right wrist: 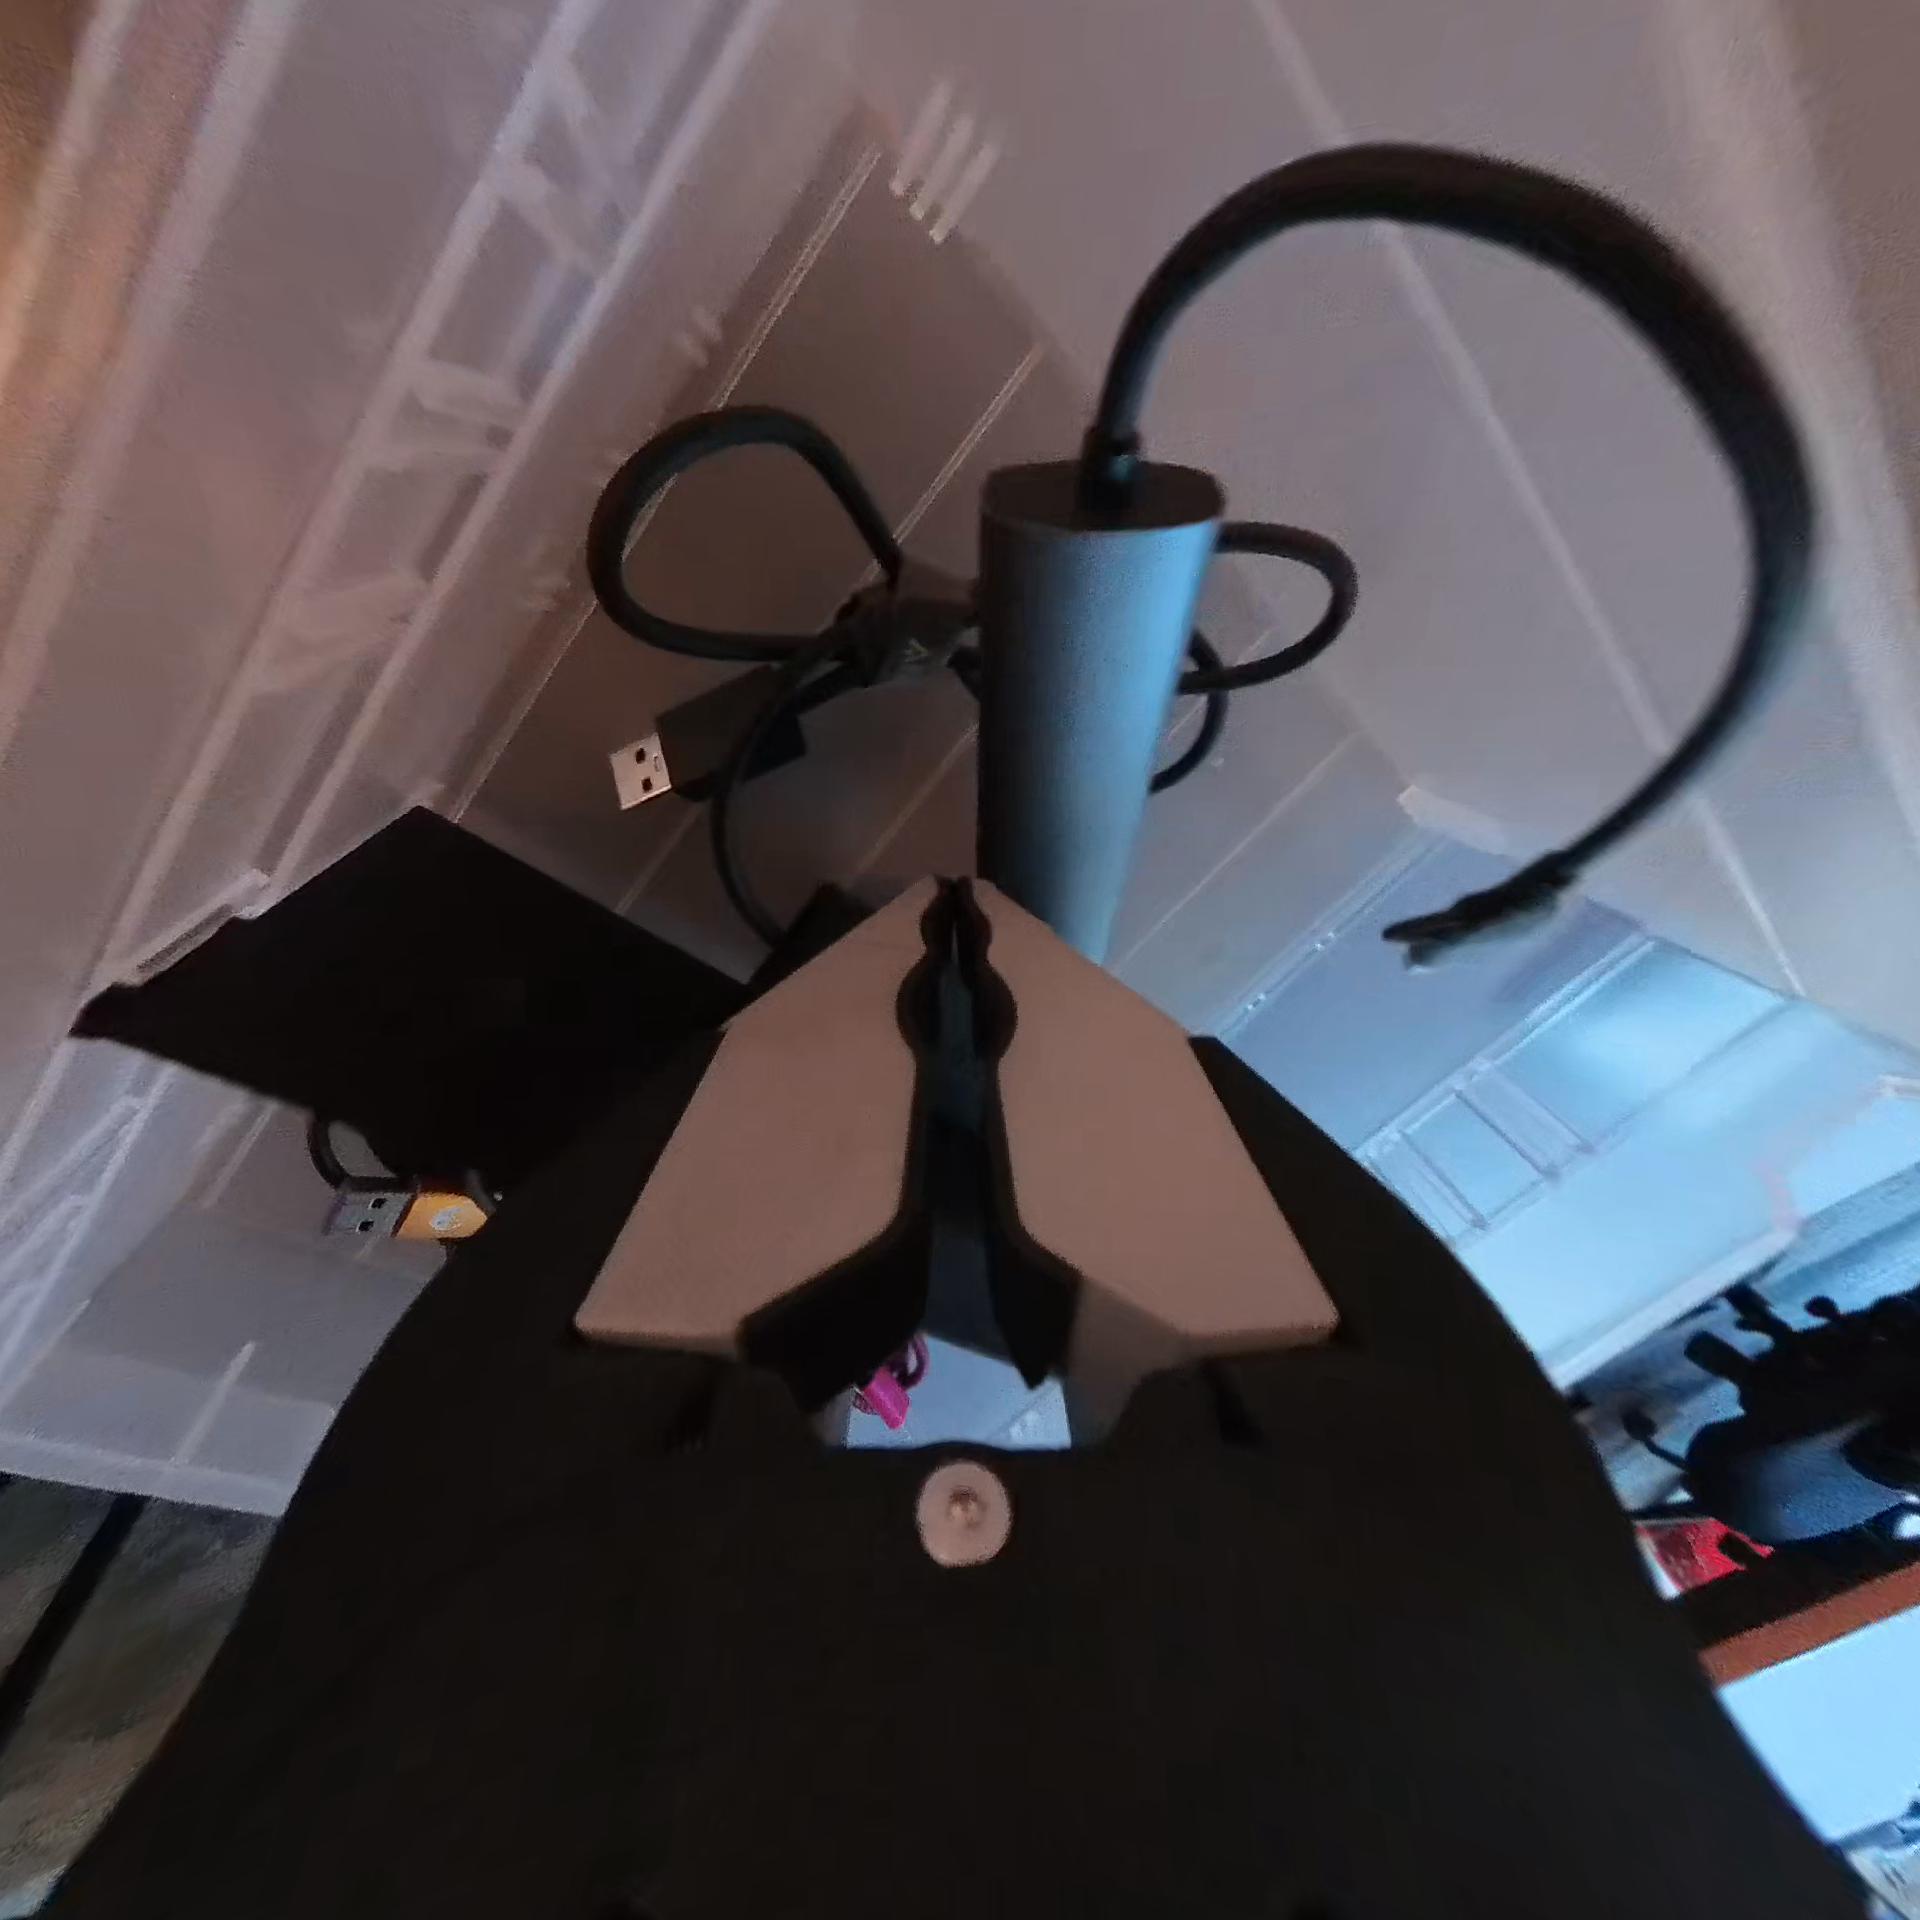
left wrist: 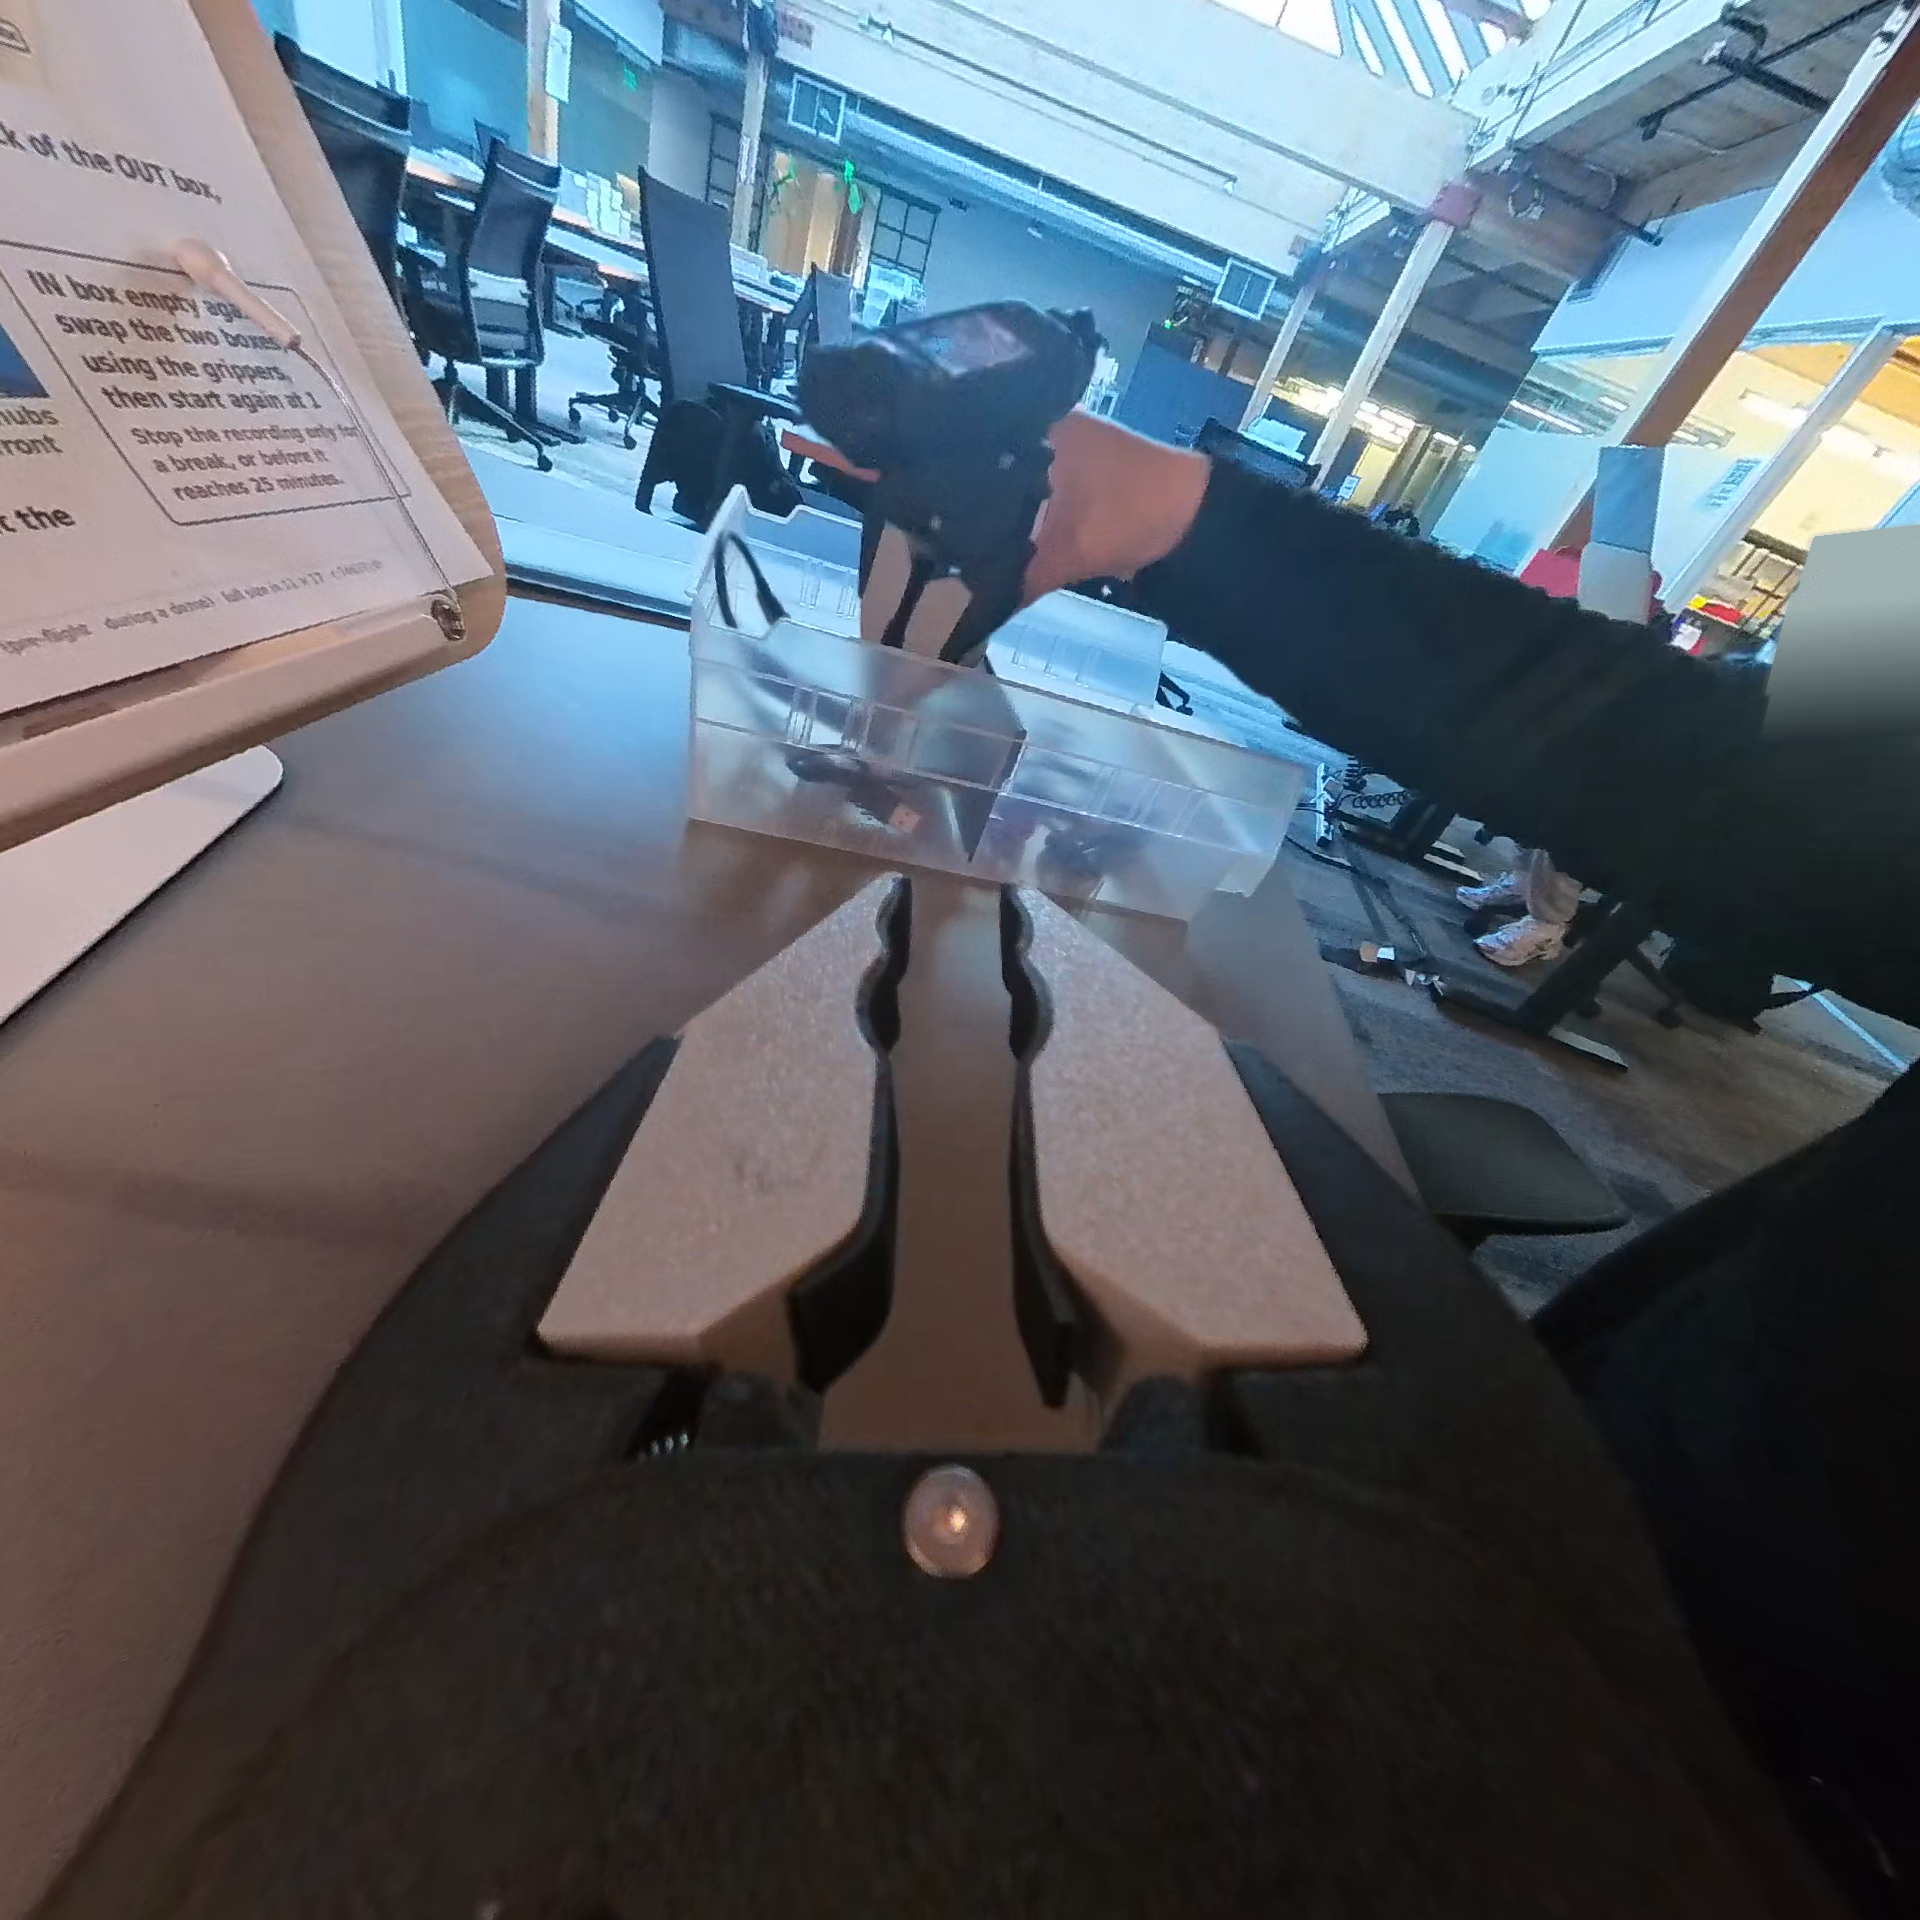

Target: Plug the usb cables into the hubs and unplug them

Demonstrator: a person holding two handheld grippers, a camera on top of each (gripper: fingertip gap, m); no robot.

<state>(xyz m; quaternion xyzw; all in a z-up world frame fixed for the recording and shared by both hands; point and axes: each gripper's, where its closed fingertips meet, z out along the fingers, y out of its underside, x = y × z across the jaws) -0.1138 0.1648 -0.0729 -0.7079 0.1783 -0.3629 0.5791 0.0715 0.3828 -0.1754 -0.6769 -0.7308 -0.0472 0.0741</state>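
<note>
In the right wrist view my right gripper (right wrist: 956, 894) is shut on the near end of a grey USB hub (right wrist: 1081, 665), held inside a clear plastic box (right wrist: 312, 312). The hub's black cable (right wrist: 1662, 312) curls up and round to the right. A bundled black USB cable (right wrist: 727, 582) with a silver plug (right wrist: 644, 774) lies on the box floor behind it. An orange-bodied USB plug (right wrist: 436, 1210) lies lower left. In the left wrist view my left gripper (left wrist: 956, 904) is open and empty, low over the dark table (left wrist: 416, 883), pointing at the box (left wrist: 1143, 800), where the right gripper (left wrist: 935, 623) reaches in.
A sign on a white stand (left wrist: 208, 416) is at the left of the table. The table's right edge drops off beside a black chair seat (left wrist: 1496, 1164). A flat black object (right wrist: 395, 966) lies in the box at the left. Office chairs and desks are behind. Tip to tip, the grippers are about 30 cm apart.
</note>
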